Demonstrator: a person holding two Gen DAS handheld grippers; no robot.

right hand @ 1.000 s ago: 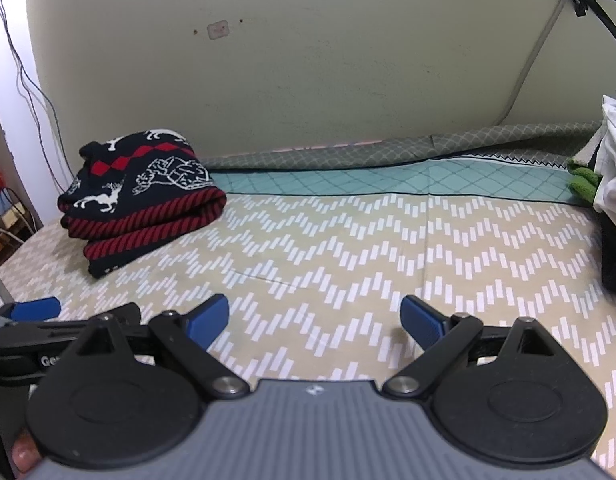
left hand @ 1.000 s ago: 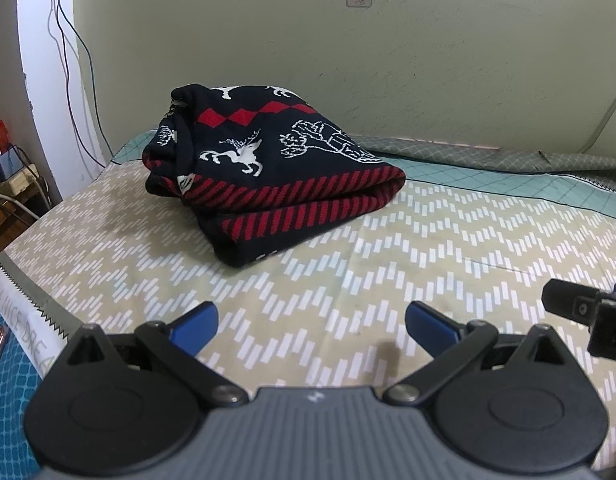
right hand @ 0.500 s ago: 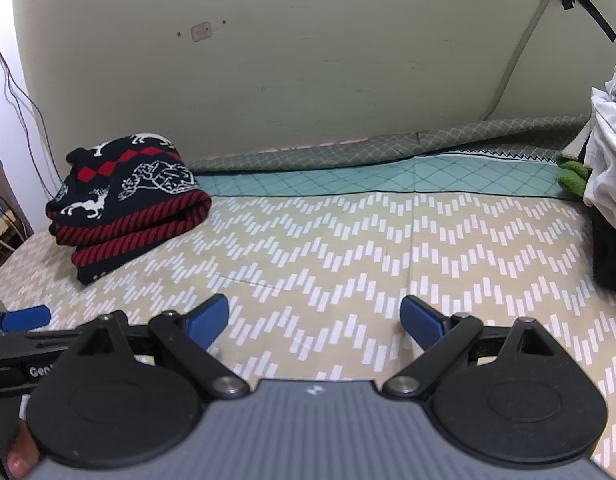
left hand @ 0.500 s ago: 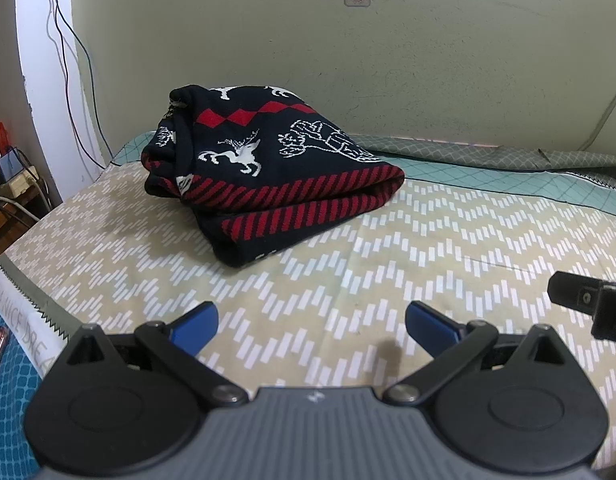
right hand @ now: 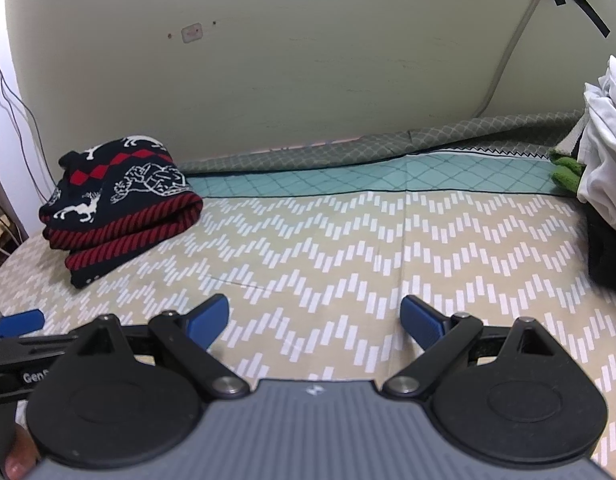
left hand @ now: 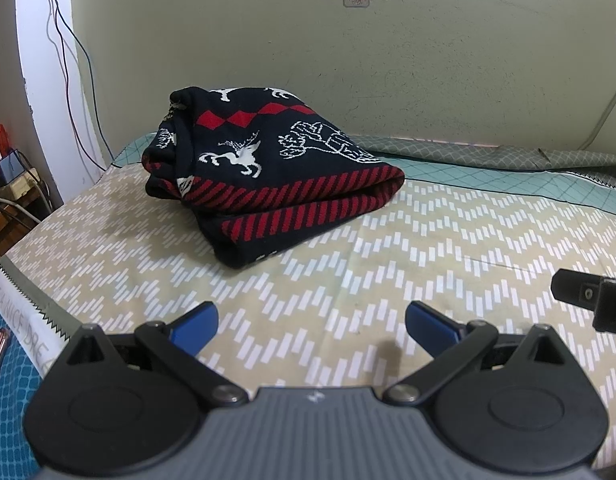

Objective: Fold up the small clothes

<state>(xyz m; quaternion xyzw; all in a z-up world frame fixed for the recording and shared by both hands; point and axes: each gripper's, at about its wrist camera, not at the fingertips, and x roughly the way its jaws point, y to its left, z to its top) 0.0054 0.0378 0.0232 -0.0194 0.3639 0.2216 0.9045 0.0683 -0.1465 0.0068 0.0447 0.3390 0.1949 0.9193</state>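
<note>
1. We note the left gripper [left hand: 311, 322] over the bedspread [left hand: 448, 240], jaws spread wide with nothing between the blue pads [left hand: 194, 322].

2. The folded sweater [left hand: 268, 168], dark navy with red stripes and white reindeer motifs, lies ahead of the left gripper and slightly to its left, well apart from the fingertips. It rests flat on the zigzag-patterned cloth, close to the far wall [left hand: 388, 60].

3. In the left wrist view, part of the right gripper [left hand: 588, 294] shows at the right edge, beside our left tool and clear of the sweater.

4. We record the right gripper [right hand: 315, 316] likewise parted, empty, its blue pads [right hand: 422, 318] above bare bedspread [right hand: 348, 240].

5. From the right wrist view the sweater [right hand: 120, 200] sits far to the left and ahead, near the back-left corner of the bed; much open cloth lies between it and the right fingertips.

6. The left gripper's blue fingertip [right hand: 18, 322] shows at the left edge of the right wrist view, low and nearer the camera than the sweater.

7. At the right edge we see a pile of clothes [right hand: 604, 168]: white fabric on top, something green [right hand: 566, 170] beside it, dark fabric beneath. It is well apart from the right gripper.

8. A fingertip of the person's hand [right hand: 16, 462] shows at the lower left corner of the right wrist view.
</note>
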